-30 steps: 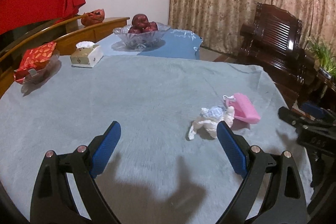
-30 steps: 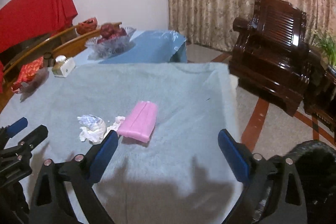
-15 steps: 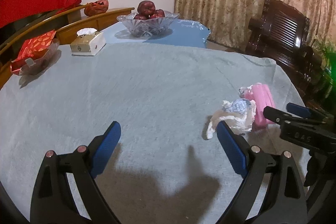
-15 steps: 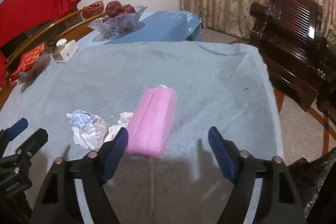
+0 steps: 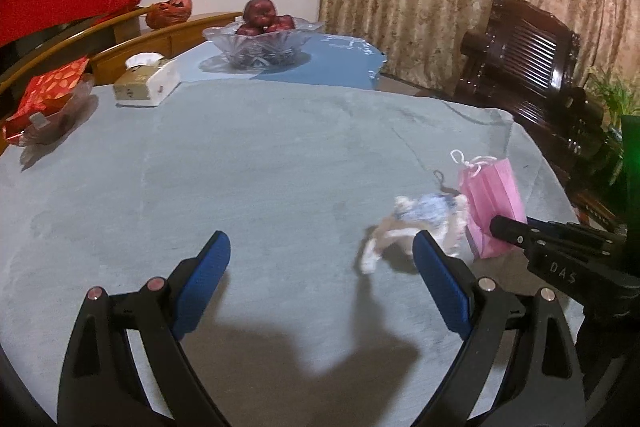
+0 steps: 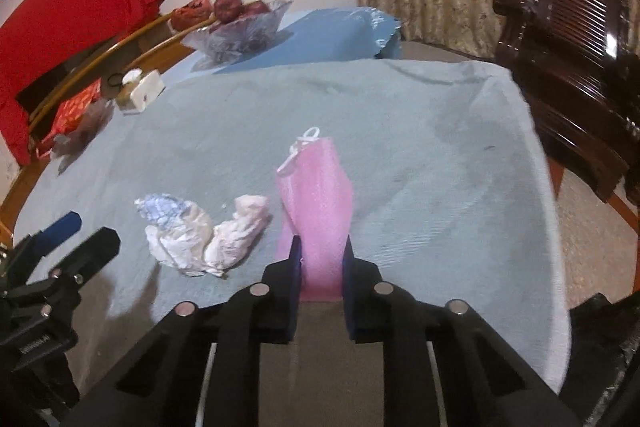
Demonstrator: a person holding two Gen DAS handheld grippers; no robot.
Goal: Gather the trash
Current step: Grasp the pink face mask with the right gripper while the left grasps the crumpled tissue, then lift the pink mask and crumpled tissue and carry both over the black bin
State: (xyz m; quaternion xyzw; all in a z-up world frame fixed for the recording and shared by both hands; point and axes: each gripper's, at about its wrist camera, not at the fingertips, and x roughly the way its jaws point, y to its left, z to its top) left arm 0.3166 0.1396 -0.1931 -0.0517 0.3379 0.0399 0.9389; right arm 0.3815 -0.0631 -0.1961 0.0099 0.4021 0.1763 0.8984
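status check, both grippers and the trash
Right gripper just closed on pink pleated face mask. Left gripper open, empty. Crumpled white tissue wad still on table.

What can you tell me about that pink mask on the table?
The mask is a pink pleated face mask, seemingly thin fabric, with white ear loops bunched at its far end. It stands pinched upright on edge over the grey cloth, its near end clamped between the right tongs, which have just been closing. Crumpled tissues lie beside it.

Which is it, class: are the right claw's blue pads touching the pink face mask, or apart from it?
Touching. The right wrist view shows the right claw, which has just been closing, pinching the pink face mask between both pads.
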